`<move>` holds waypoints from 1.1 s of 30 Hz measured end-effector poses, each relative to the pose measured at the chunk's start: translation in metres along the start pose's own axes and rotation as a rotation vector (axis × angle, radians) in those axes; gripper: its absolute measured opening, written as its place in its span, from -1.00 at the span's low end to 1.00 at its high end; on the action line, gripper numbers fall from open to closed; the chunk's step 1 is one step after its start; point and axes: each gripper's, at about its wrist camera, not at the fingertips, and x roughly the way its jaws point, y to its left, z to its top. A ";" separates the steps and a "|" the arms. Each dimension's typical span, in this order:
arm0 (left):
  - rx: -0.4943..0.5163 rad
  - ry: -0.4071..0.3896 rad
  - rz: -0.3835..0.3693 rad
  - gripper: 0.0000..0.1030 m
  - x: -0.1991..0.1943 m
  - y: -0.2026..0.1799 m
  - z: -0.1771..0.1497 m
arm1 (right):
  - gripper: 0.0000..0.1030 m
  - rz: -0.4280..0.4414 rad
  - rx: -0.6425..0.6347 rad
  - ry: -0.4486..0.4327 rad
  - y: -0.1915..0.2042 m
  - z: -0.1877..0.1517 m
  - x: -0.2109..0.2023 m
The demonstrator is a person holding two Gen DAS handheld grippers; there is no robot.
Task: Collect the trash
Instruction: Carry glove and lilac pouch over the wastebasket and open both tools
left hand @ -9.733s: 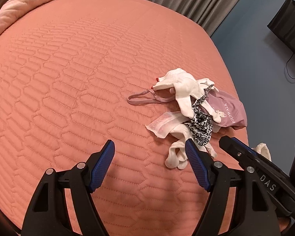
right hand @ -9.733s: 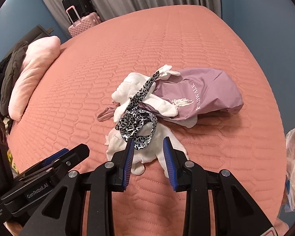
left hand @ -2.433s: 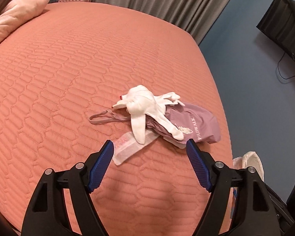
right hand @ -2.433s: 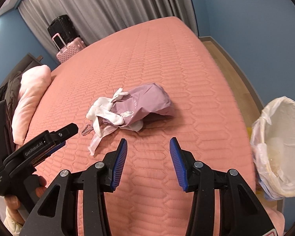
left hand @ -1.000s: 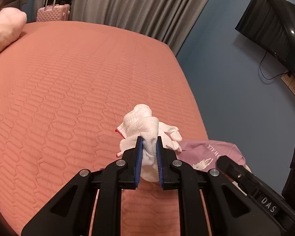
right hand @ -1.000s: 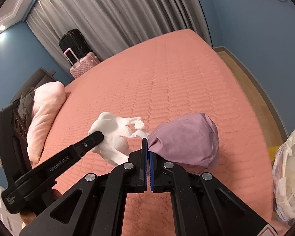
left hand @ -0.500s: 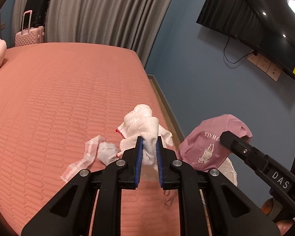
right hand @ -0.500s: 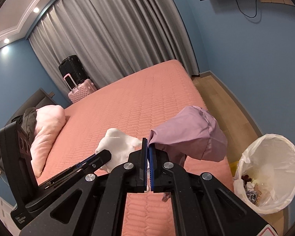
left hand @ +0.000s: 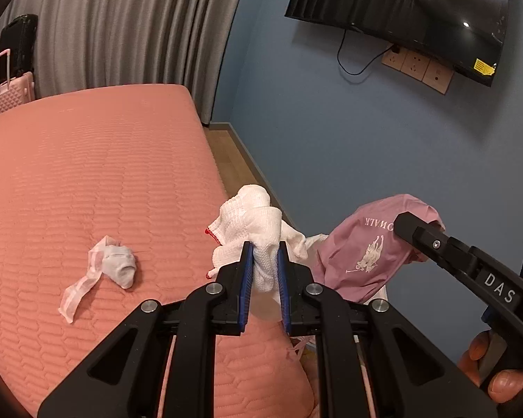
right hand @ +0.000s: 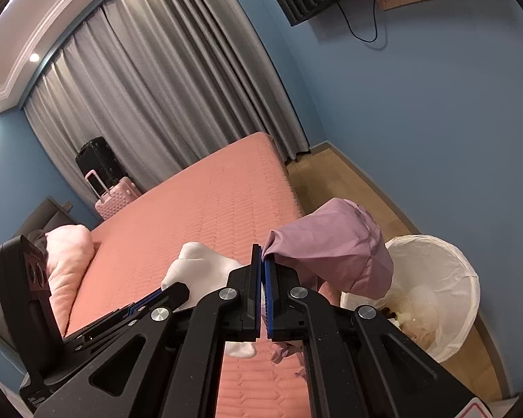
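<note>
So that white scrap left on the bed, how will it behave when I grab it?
Probably floppy: the scrap lies crumpled, with a thin strip trailing flat on the bed. Likely very light, since it barely dents the quilt. A pinch on the bunched end should hold; the strip will probably dangle, much as the cloth droops from the left gripper.

Both grippers now up off the bed [left hand: 87, 174], swung toward the blue wall. Left gripper [left hand: 263, 271], wide open 2.4 s ago, is clamped on the white knit gloves [left hand: 251, 223], lifted clear. Right gripper [right hand: 263, 292], also open then, pinches the purple bag [right hand: 338, 244], hanging at 2 o'clock over the white-lined bin [right hand: 446, 278]. Pile gone; leopard strap not seen; only a white sock w/ mask strip [left hand: 101, 271] left on the quilt at 9 o'clock.
</note>
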 end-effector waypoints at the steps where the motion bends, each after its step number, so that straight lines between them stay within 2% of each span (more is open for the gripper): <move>1: 0.008 0.005 -0.004 -0.73 0.002 -0.006 -0.001 | -0.97 -0.008 0.004 -0.003 -0.005 0.000 -0.001; 13: 0.091 0.077 -0.062 -0.72 0.031 -0.058 -0.007 | -0.97 -0.073 0.085 -0.032 -0.061 0.002 -0.015; 27: 0.135 0.122 -0.116 -0.67 0.055 -0.096 -0.002 | -0.96 -0.105 0.099 -0.040 -0.079 0.008 -0.012; 28: 0.133 0.130 -0.117 -0.61 0.058 -0.099 -0.001 | -0.96 -0.109 0.100 -0.040 -0.080 0.008 -0.011; 29: 0.125 0.136 -0.117 -0.45 0.061 -0.100 0.000 | -0.96 -0.113 0.101 -0.040 -0.080 0.008 -0.011; 33: 0.109 0.109 -0.118 -0.07 0.061 -0.104 0.004 | -0.96 -0.125 0.099 -0.035 -0.084 0.008 -0.008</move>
